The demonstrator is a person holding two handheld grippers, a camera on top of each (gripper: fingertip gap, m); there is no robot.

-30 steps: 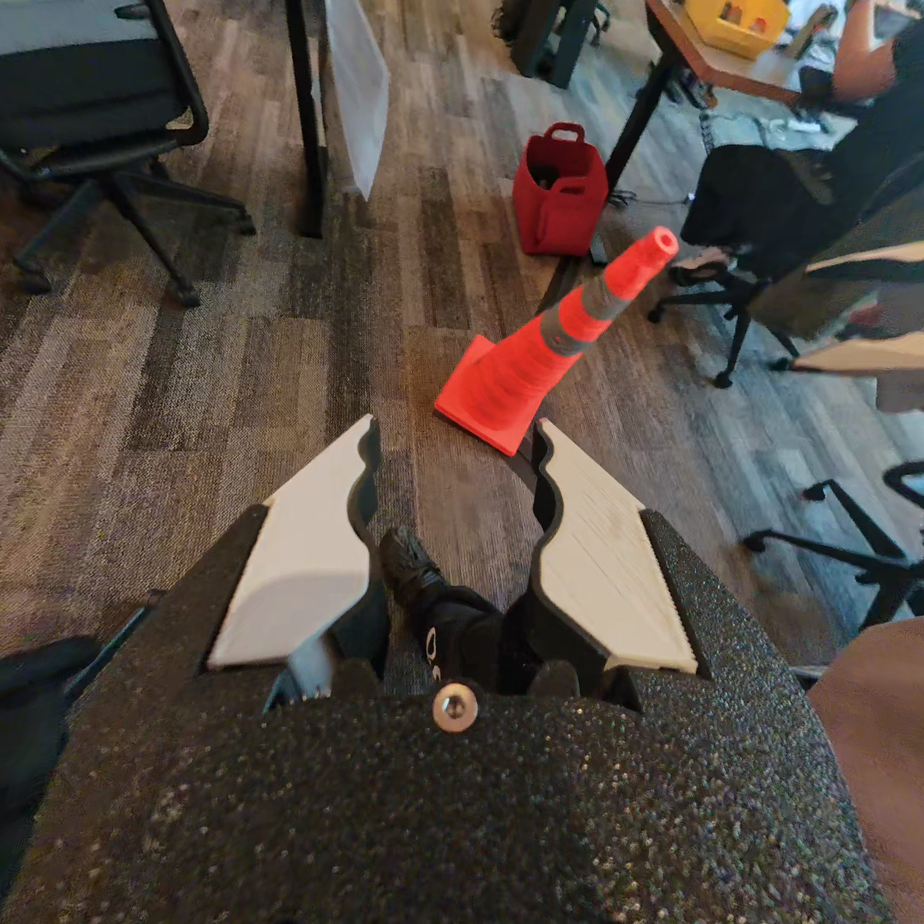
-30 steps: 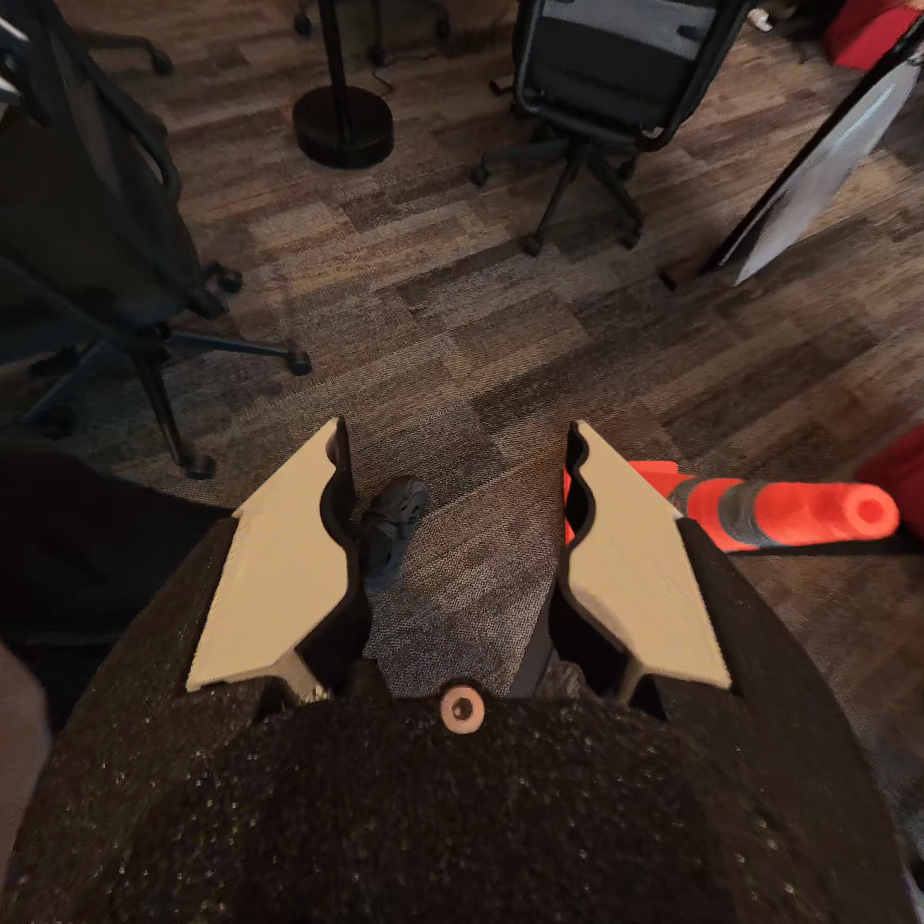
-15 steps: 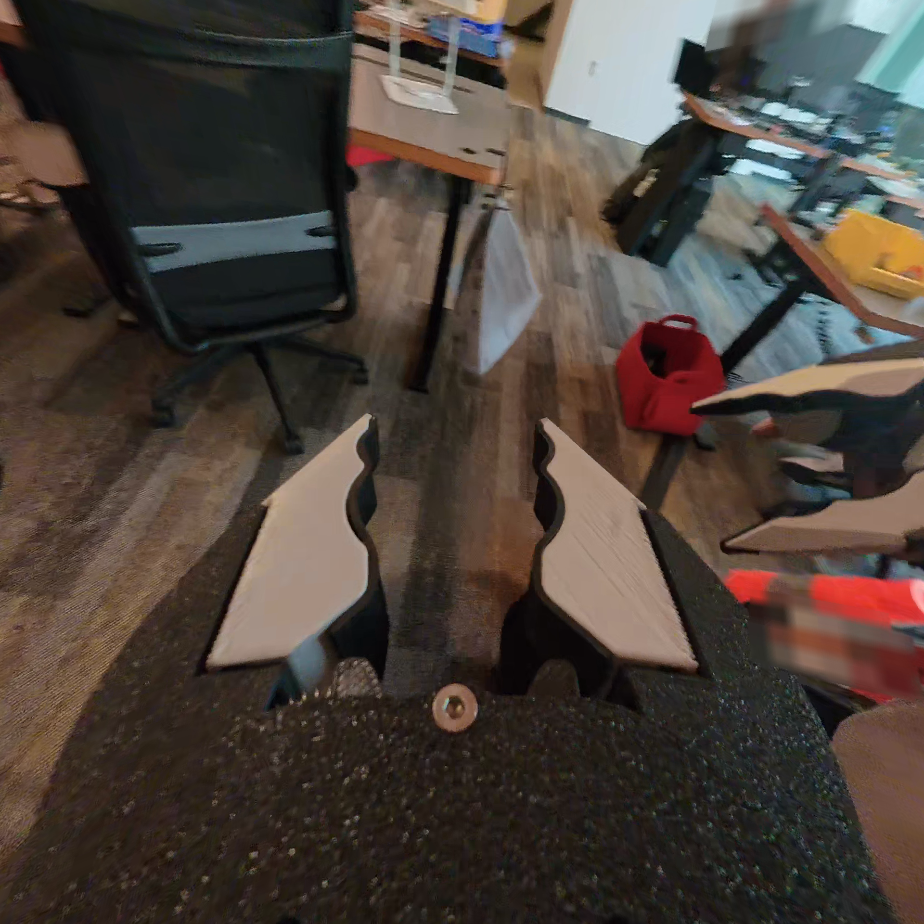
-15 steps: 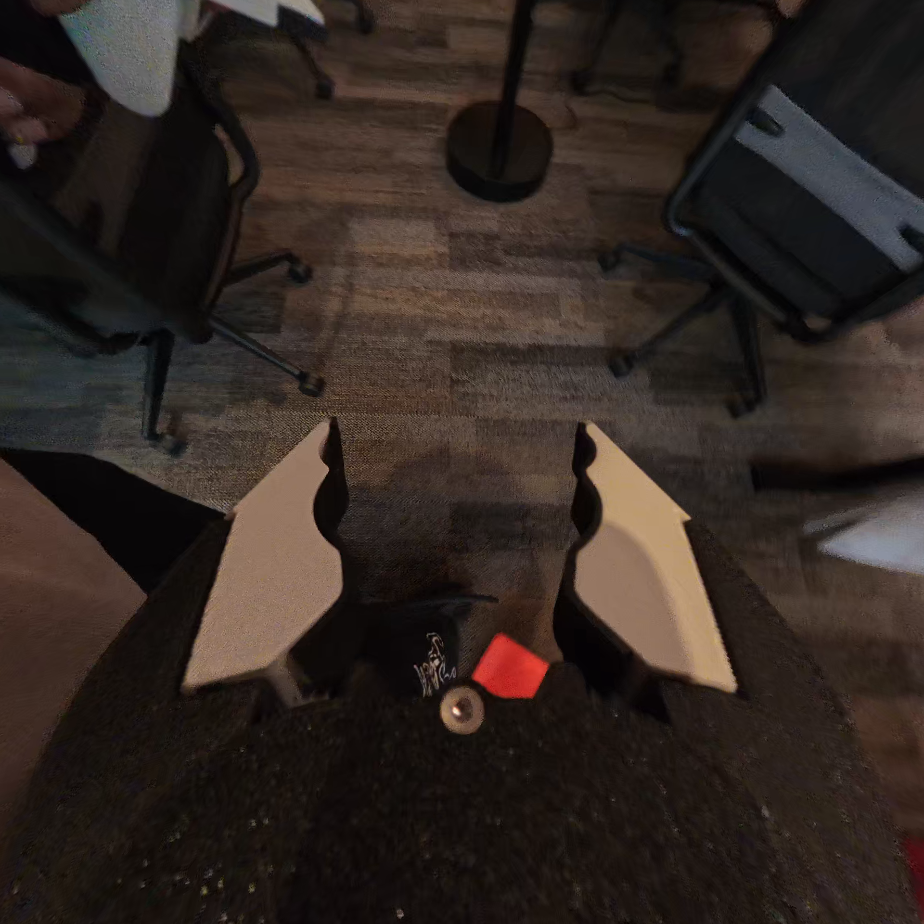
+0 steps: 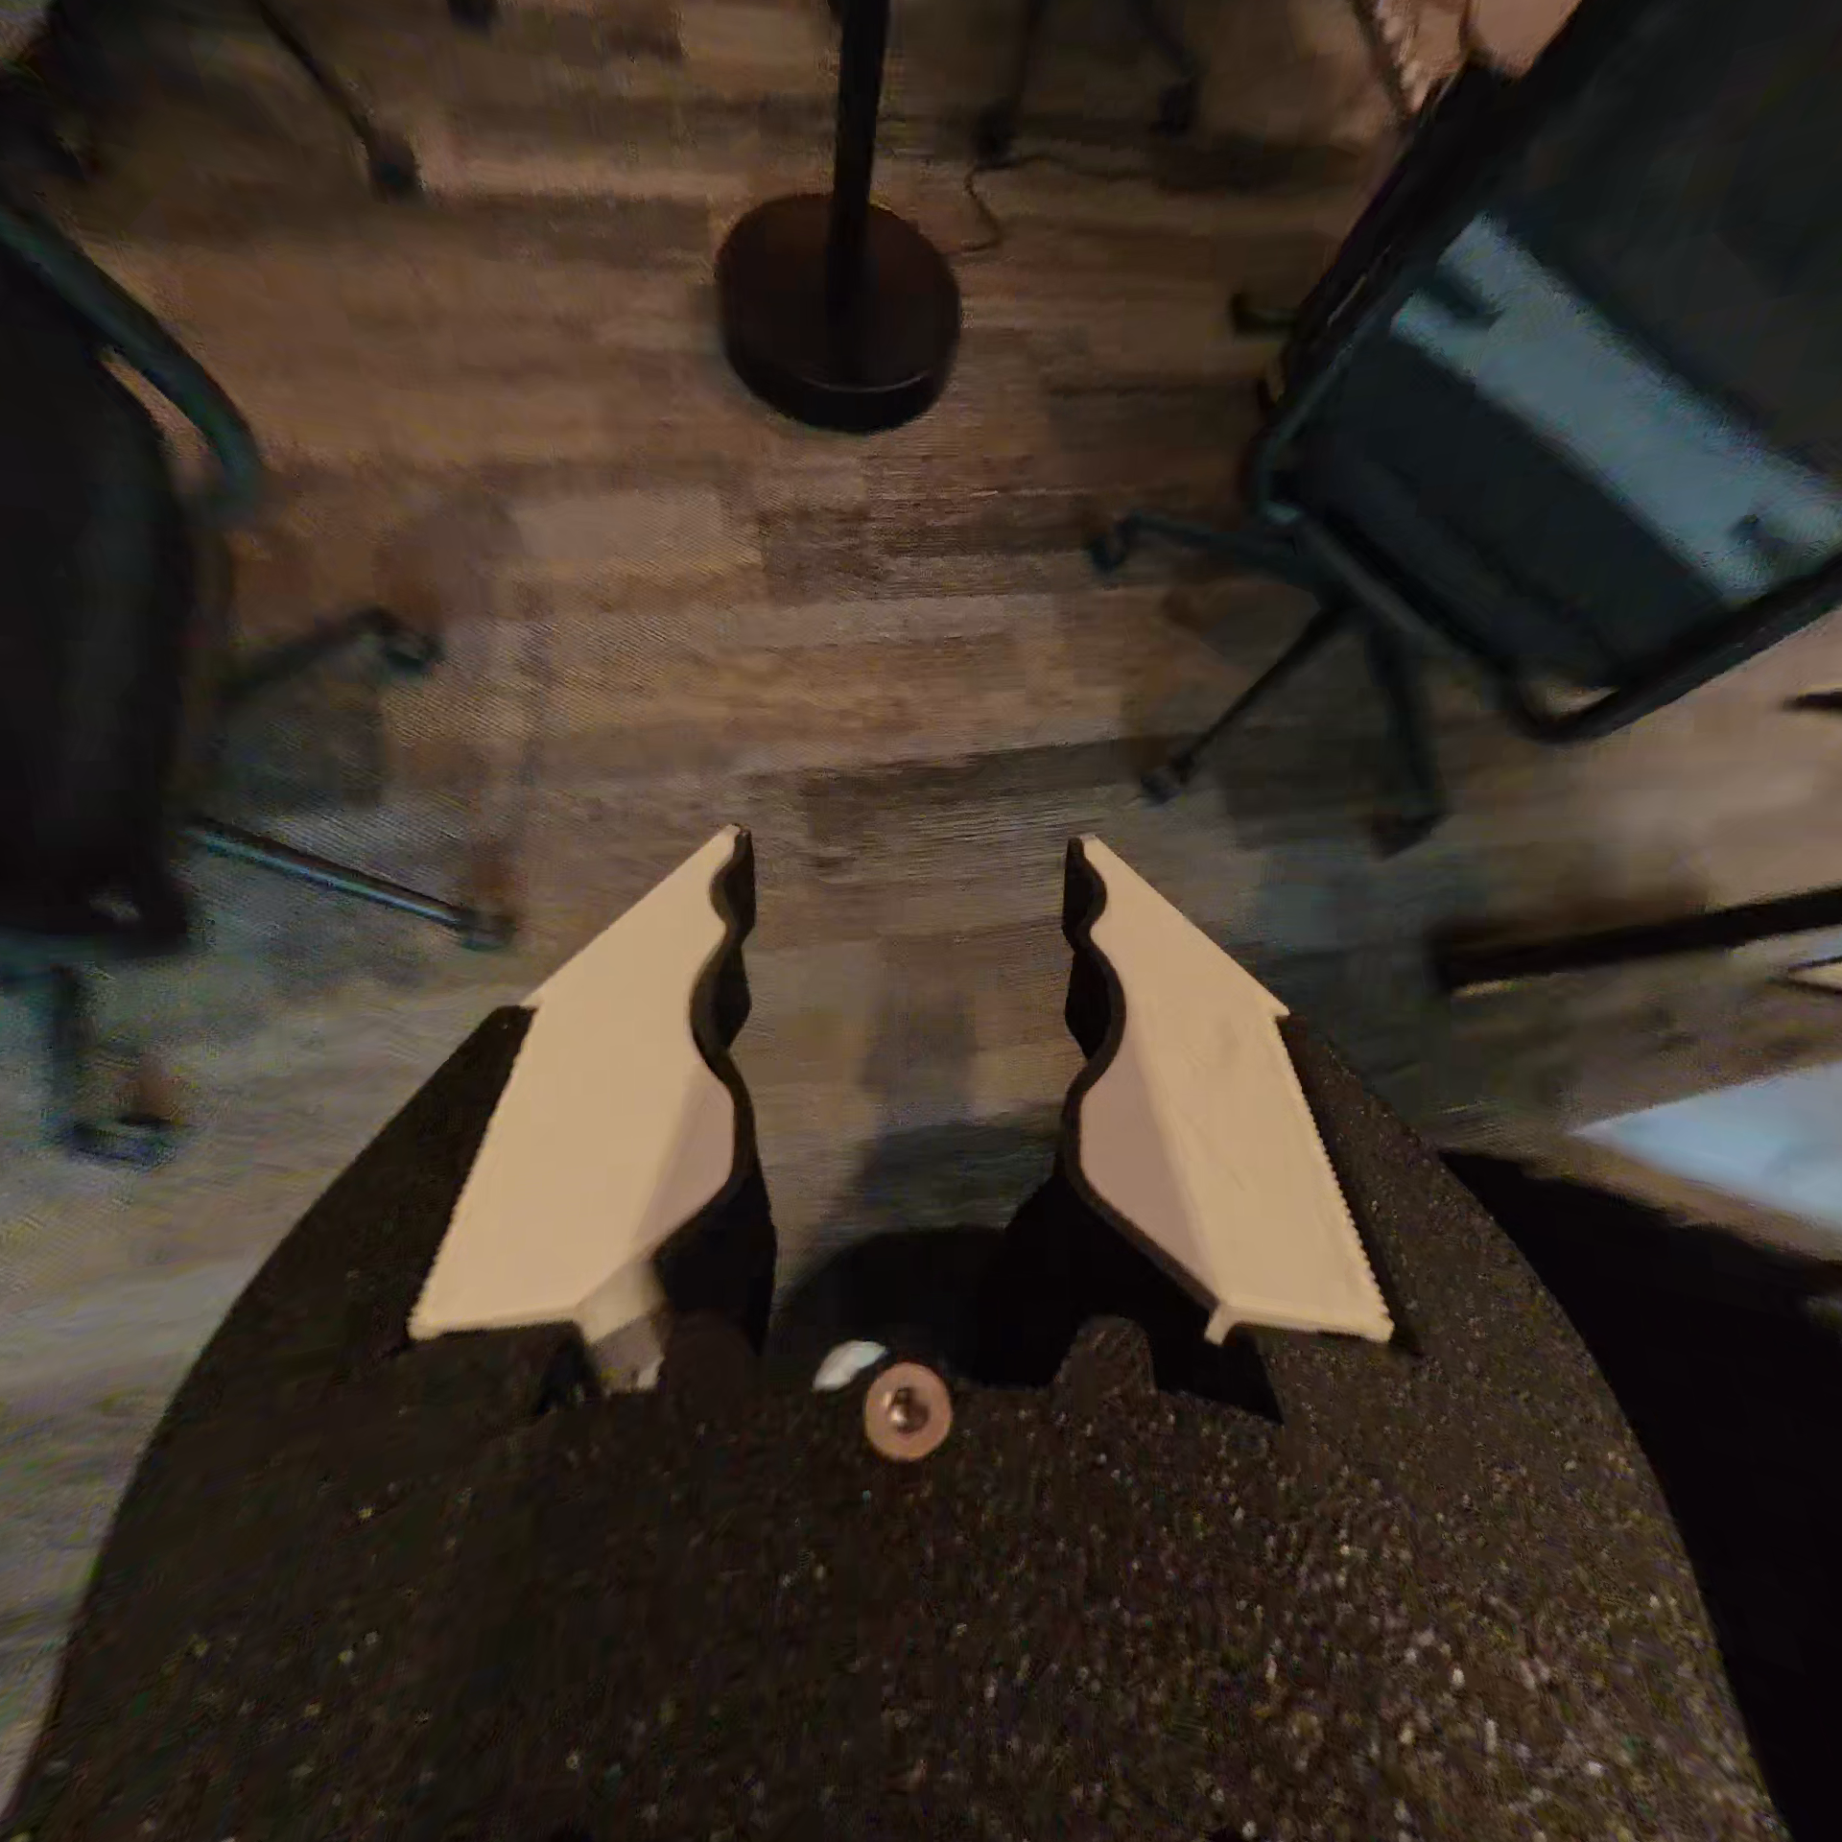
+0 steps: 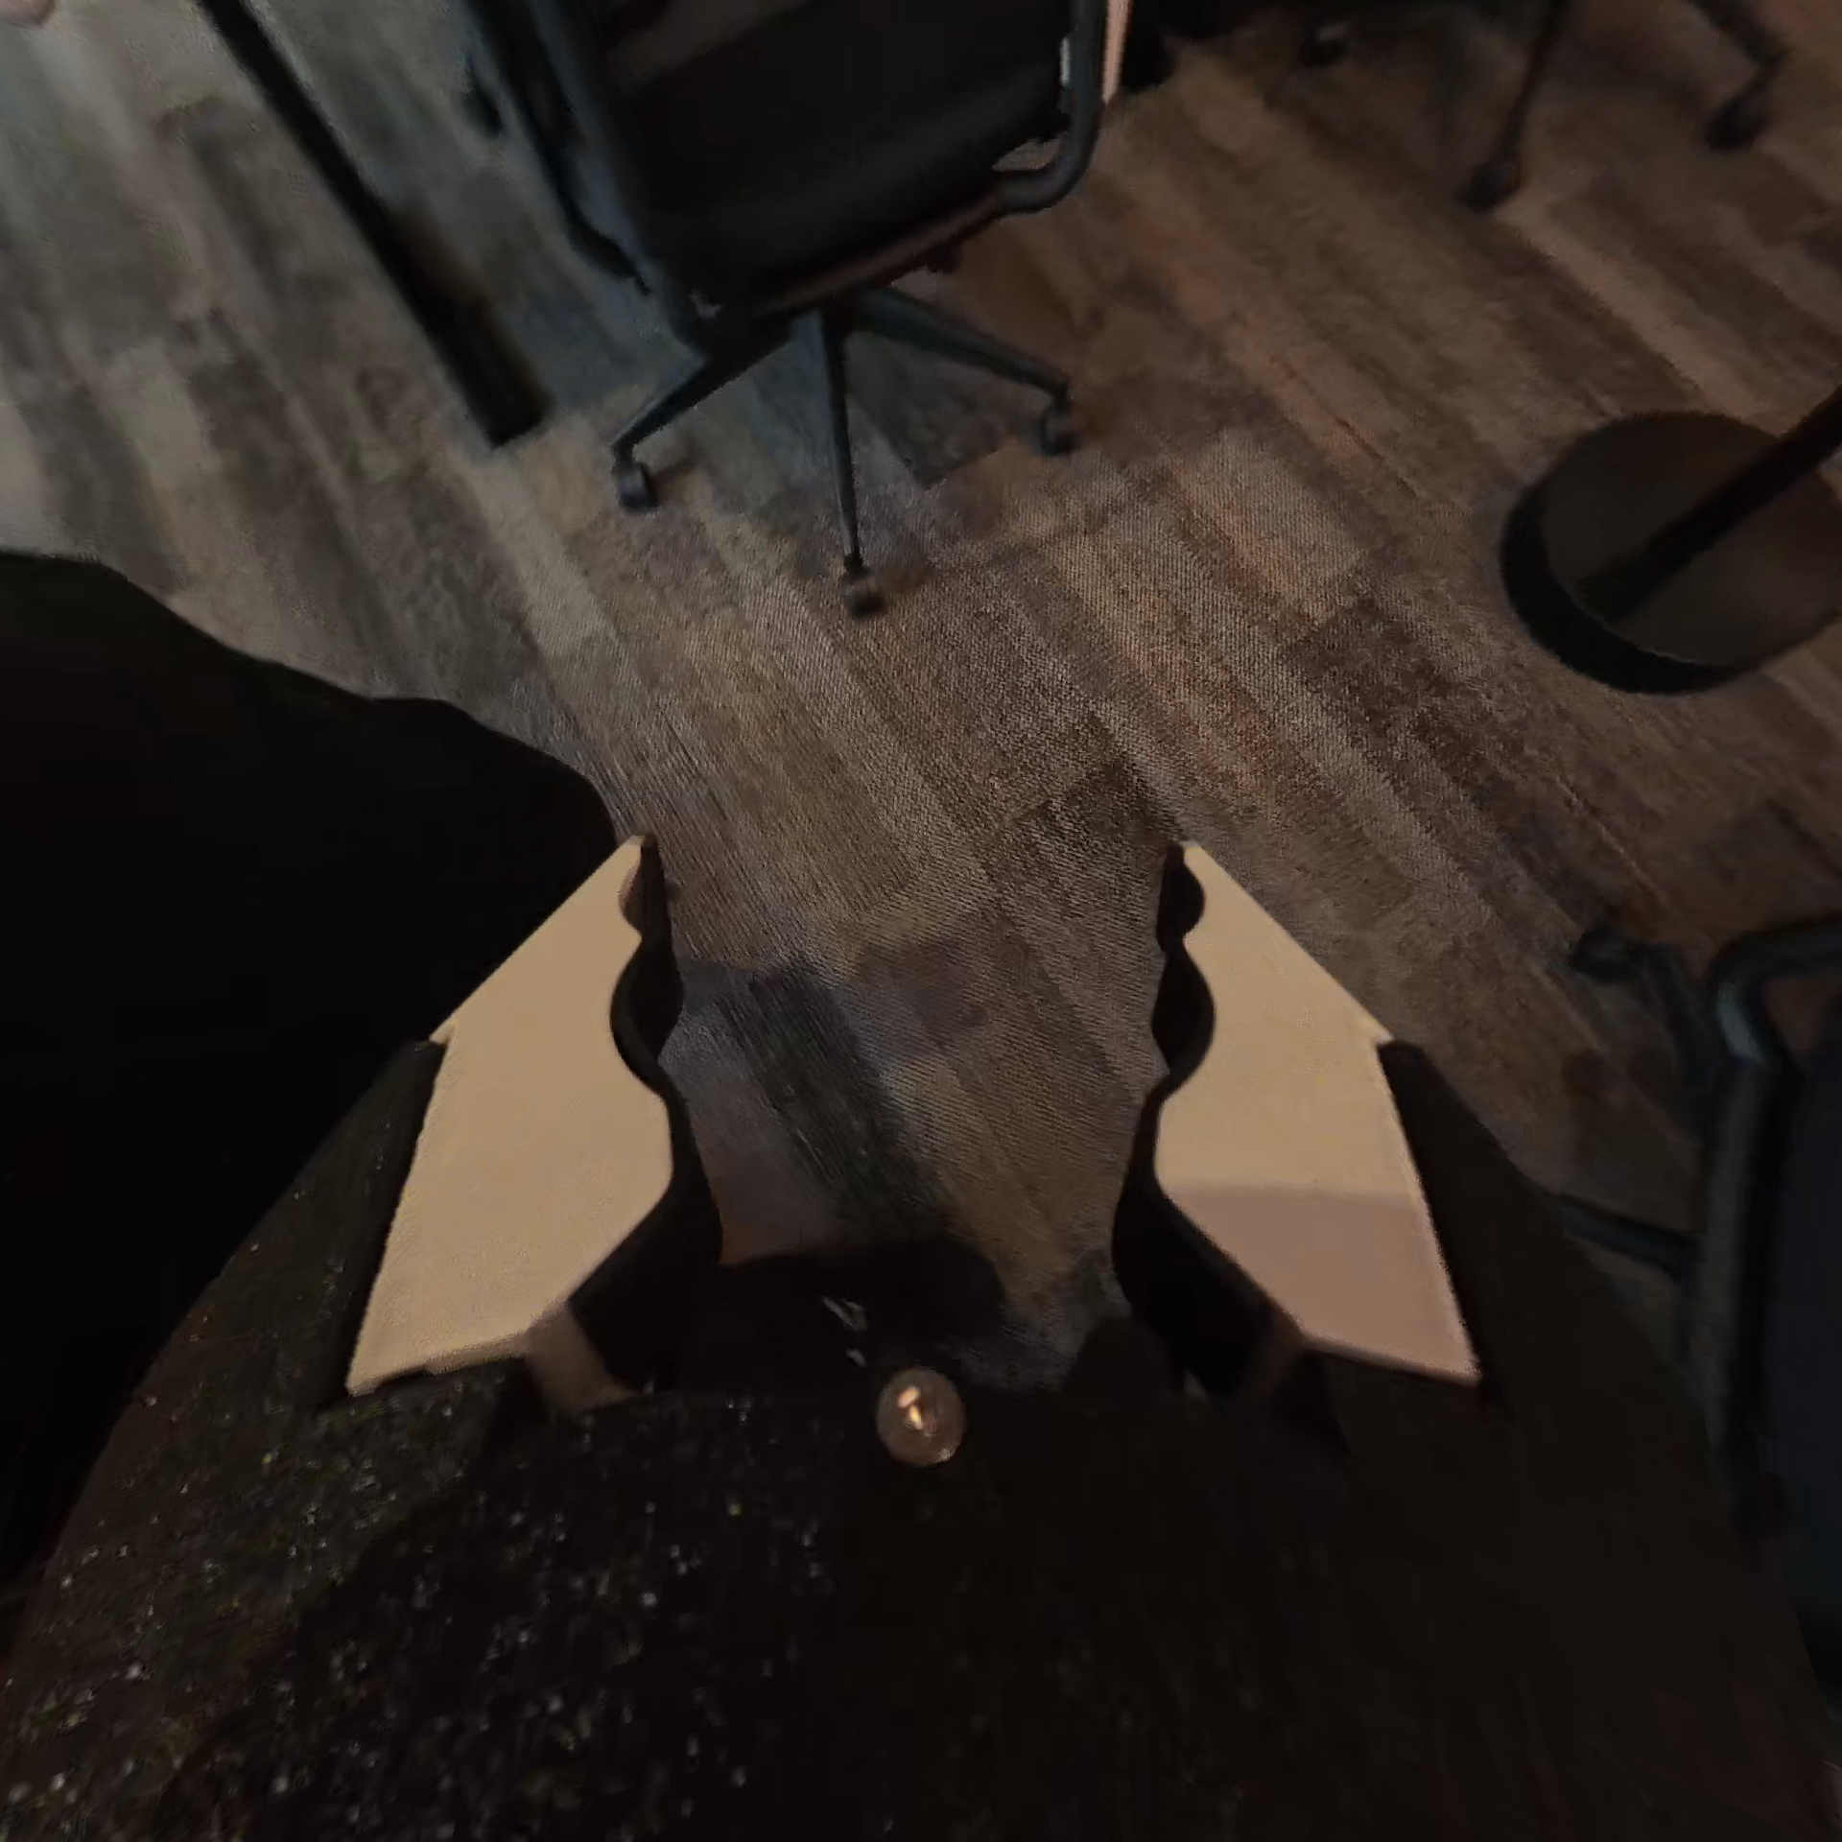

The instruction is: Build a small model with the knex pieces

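Observation:
My left gripper (image 5: 905, 857) is open and empty, held above grey-brown carpet and pointing down at it. A black round stand base (image 5: 837, 319) with a pole lies ahead of it on the floor. My right gripper (image 6: 909, 877) is open and empty too, also over the carpet. A dark shoe (image 6: 897, 1296) of the person shows low between its fingers. A black office chair (image 6: 837, 179) stands ahead of the right gripper. Both views are blurred by motion.
An office chair with a grey-blue band (image 5: 1555, 419) stands at the right of the left wrist view, another dark chair (image 5: 90, 558) at its left. A pale panel (image 5: 1734, 1156) lies at right. The round stand base (image 6: 1685, 558) shows at right in the right wrist view, dark clothing (image 6: 229, 897) at left.
Both grippers have swung round sharply: the orange cone, red bag and desks have left the left wrist view, which now looks down at the stand base. The right wrist view has turned left. Both stay open.

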